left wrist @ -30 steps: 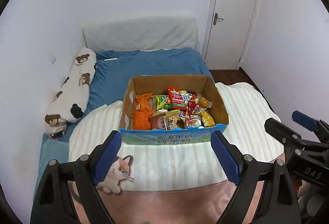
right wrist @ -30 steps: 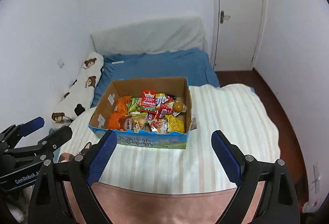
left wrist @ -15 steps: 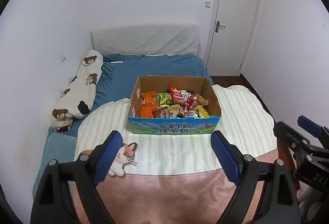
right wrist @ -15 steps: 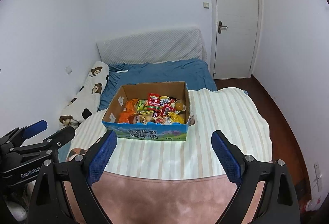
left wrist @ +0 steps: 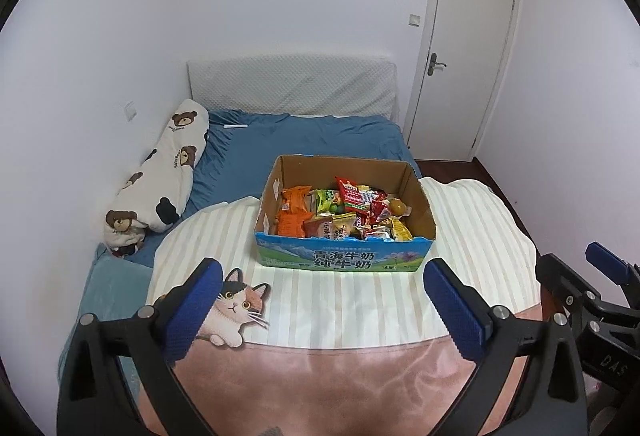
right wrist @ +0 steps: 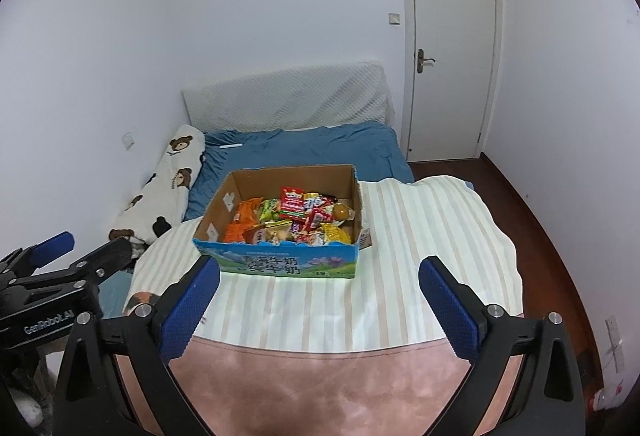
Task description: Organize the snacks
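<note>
- Snacks [left wrist: 344, 209] are lying heaped inside the cardboard box [left wrist: 344, 260], which is sitting on the striped blanket [left wrist: 472, 236], far of both claws and near the middle of the bed.
- I am holding the left gripper [left wrist: 322, 310] with its jaws spread wide and nothing between them; the right gripper [right wrist: 318, 310] is hanging the same way, wide and empty.
- I am seeing orange packets [right wrist: 244, 220] at the box's left side, a red pack [right wrist: 292, 201] standing high in the middle, and yellow wrappers [right wrist: 334, 234] toward the right.
- I am not finding any snack lying on the blanket outside the box, so this scene is fitting either a pile waiting to be sorted or one already gathered in.
- If I am reaching in, I am judging it best to be coming from above over the near wall, pinching one packet by a flat edge and gripping lightly, since the wrappers look slippery and crushable.
- I am keeping the other claw clear of the box rim so the box is not sliding on the soft bedding.
</note>
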